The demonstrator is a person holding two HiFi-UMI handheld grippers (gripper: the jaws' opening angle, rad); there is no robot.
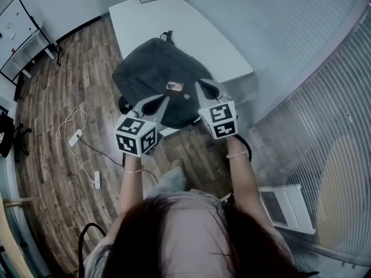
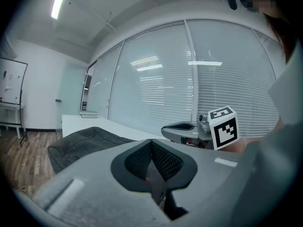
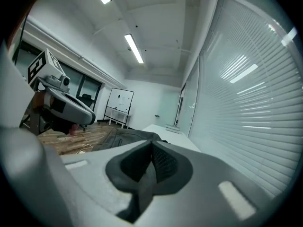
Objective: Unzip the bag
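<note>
dark bag [image 1: 156,74] lying on the white counter [image 1: 197,33] mid frame, left gripper [image 1: 166,99] and right gripper [image 1: 199,84] at its lower edge, both pairs of fingers pressed together, nothing pinched

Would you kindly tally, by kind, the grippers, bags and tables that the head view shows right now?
Grippers: 2, the left gripper and the right gripper, both shut
Bags: 1, the dark bag
Tables: 1, the white table
Total: 4
</note>
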